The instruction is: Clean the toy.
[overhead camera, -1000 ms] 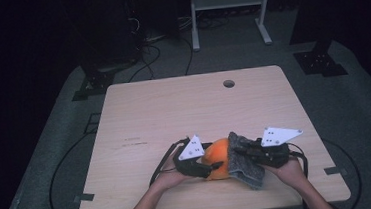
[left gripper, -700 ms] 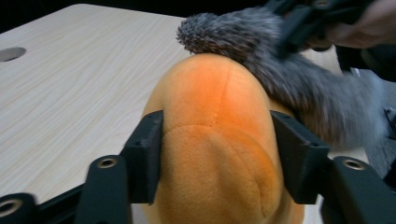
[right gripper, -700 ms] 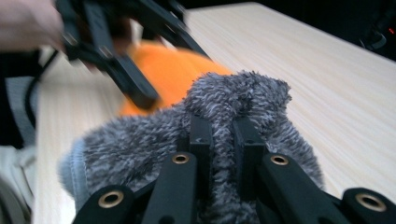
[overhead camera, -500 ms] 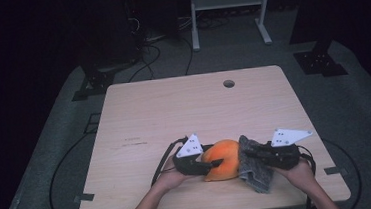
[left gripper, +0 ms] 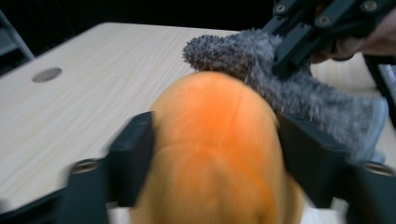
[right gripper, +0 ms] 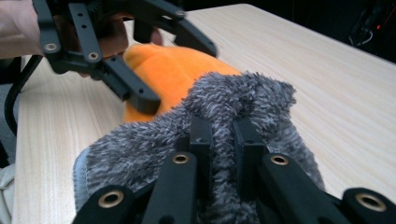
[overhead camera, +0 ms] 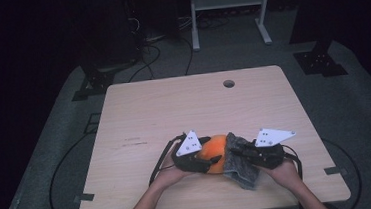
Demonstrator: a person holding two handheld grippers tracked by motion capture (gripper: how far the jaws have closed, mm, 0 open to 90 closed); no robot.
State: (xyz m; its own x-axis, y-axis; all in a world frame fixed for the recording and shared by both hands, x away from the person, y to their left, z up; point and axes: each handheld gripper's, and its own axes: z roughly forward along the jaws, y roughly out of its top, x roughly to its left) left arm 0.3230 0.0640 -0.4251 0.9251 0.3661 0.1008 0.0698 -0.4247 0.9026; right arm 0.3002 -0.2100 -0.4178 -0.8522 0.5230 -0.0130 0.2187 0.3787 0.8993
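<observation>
An orange plush ball (overhead camera: 216,147) lies near the table's front edge, with my left gripper (overhead camera: 213,161) around it. In the left gripper view the black jaws flank the ball (left gripper: 210,140) and press on both its sides; they have just been opening a little with the ball still between them. A grey fuzzy cloth (overhead camera: 241,168) drapes against the ball's right side. My right gripper (overhead camera: 233,153) is shut on a fold of that cloth (right gripper: 140,149), its jaws (right gripper: 224,128) nearly together. The left gripper (right gripper: 175,74) straddles the orange ball (right gripper: 173,70) just beyond.
The light wooden table (overhead camera: 174,110) has a round cable hole (overhead camera: 228,83) at the back. Black cables trail from both grippers toward the front edge. A white stand (overhead camera: 226,11) and dark equipment sit on the floor beyond the table.
The right gripper swung out to the right with the grey cloth, then came back left against the orange ball. The left hand kept its place on the ball.
</observation>
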